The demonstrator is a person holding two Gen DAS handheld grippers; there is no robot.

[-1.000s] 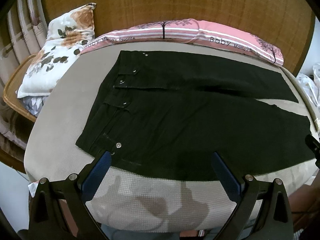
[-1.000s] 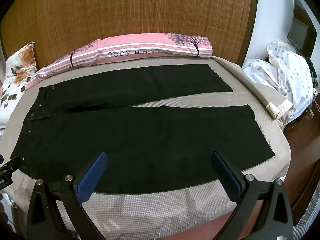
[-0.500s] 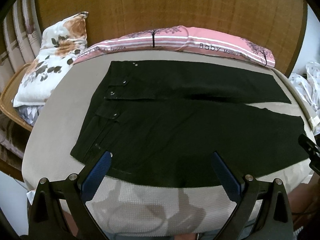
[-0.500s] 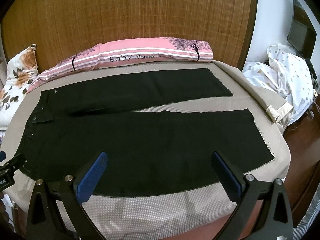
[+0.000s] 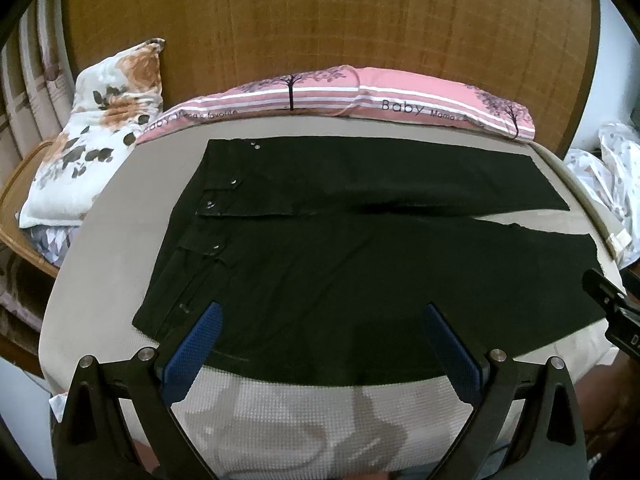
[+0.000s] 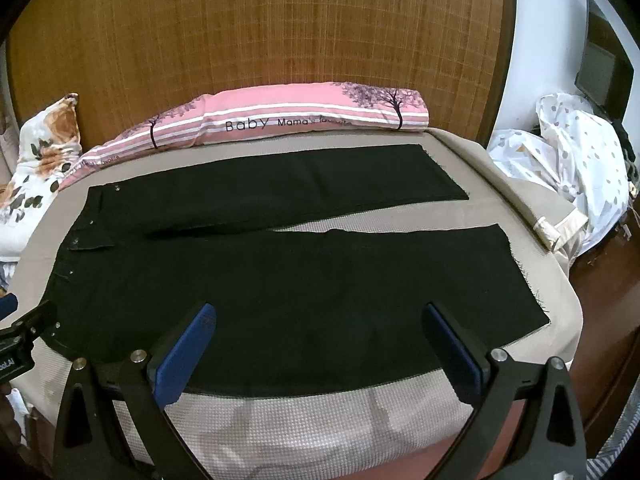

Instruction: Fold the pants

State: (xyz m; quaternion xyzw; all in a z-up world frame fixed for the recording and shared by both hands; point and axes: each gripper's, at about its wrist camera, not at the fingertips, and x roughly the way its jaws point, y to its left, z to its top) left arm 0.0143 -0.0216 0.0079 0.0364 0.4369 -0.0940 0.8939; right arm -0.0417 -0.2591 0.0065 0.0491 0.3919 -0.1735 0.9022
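Pants (image 5: 360, 272) lie flat and unfolded on the beige mat (image 5: 104, 248), waist to the left, hems to the right, legs parted in a narrow V with mat showing between them toward the hems. Snaps and fly visible at the waist; the far leg runs along just near the pink bolster (image 5: 360, 96). No fold made yet: judged at the very start, with leg-on-leg fold and lengthwise folds all left to do. Left gripper (image 5: 320, 344) hangs above the near edge toward the waist end, fingers spread wide, nothing between them, not touching cloth. Right gripper (image 6: 320, 344) likewise wide apart and empty, above the near edge of the near leg, toward the hem end. Each gripper's tip shows at the edge of the other's view. Writing: bolster reads "Baby Mama's favorite", with tree prints. Partial white lettering on the left gripper body seen at the left edge of the right view, not legible. Floral pillow (image 5: 96, 128) far left; spotted cloth (image 6: 580, 160) off the mat to the right.
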